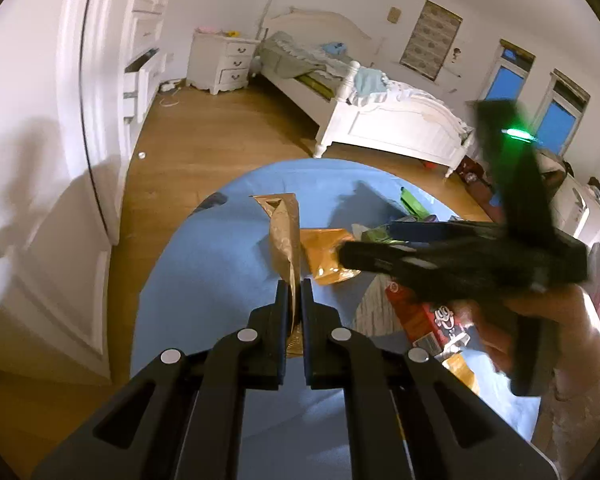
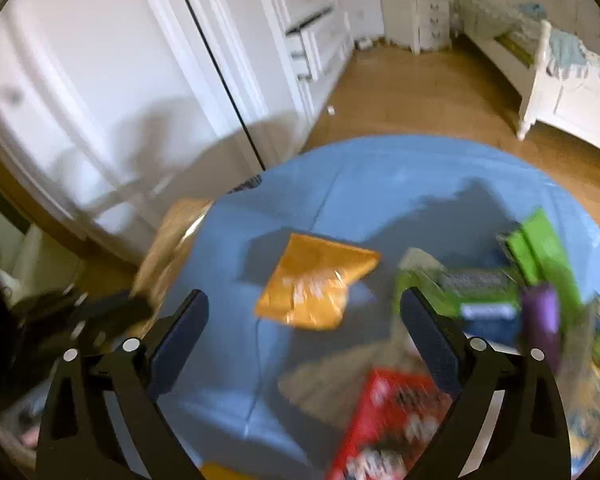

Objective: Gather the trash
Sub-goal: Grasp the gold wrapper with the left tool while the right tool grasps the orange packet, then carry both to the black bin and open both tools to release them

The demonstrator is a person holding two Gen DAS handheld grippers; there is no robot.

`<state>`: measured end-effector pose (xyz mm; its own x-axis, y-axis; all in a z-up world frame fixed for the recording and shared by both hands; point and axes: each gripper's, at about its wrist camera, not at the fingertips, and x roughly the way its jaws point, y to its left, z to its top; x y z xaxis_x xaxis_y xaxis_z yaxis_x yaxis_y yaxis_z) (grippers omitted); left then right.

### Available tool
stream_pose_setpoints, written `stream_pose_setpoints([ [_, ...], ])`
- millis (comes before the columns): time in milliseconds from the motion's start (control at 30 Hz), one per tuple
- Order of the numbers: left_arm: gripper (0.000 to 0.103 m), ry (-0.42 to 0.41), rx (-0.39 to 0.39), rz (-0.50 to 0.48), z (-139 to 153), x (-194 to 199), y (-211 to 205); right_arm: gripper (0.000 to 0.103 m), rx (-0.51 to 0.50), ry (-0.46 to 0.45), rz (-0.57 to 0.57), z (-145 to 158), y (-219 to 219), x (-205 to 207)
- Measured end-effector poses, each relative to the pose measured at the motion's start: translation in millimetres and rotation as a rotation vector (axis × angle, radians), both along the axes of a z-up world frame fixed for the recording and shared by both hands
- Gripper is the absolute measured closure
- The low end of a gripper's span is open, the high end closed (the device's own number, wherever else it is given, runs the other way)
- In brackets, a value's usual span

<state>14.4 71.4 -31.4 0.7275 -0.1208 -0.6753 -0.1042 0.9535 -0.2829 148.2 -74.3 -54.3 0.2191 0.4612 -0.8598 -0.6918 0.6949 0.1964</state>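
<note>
Nearest my lens, my left claw (image 1: 295, 292) is clamped on a gold-brown foil wrapper (image 1: 286, 236), its black fingers pinched nearly together with the crinkled sheet standing up between them; the wrapper is long, creased and shiny, with a torn flap at its far end. Under it spreads the round table's blue cloth (image 1: 204, 272), smooth with a few fold lines.

My right claw (image 2: 304, 312) hangs with its jaws spread wide and nothing between the dark pads. Straight past them on the cloth lies an orange plastic packet (image 2: 316, 286), flat, glossy, roughly square, crumpled at one corner, with bare cloth on all sides of it. Right of the orange packet the trash bunches together: a green carton (image 2: 540, 248), a green-and-blue pack (image 2: 480, 292) beside it, and a small purple cylinder (image 2: 540, 312) standing against them. Nearer than the orange packet sits a red printed box (image 2: 392, 420) on a grey woven mat (image 2: 340, 384); motion blur hides its print.

Left of the orange packet the cloth is open out to the table's curved edge. Beyond that edge run a wooden floor (image 1: 204, 136), white panelled wardrobe doors (image 2: 100, 100), and on the far side a white bed (image 1: 380, 120) with rumpled bedding.
</note>
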Motion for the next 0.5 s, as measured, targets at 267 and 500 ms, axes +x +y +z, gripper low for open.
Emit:
stream_pose_setpoints([
  [267, 0.096, -0.018, 0.018, 0.010, 12, -14, 12, 0.058, 0.031, 0.003, 0.007, -11, 7, 1],
  [500, 0.096, -0.067, -0.021, -0.132, 33, -2, -34, 0.058, 0.518, -0.067, -0.193, 46, -160, -42],
])
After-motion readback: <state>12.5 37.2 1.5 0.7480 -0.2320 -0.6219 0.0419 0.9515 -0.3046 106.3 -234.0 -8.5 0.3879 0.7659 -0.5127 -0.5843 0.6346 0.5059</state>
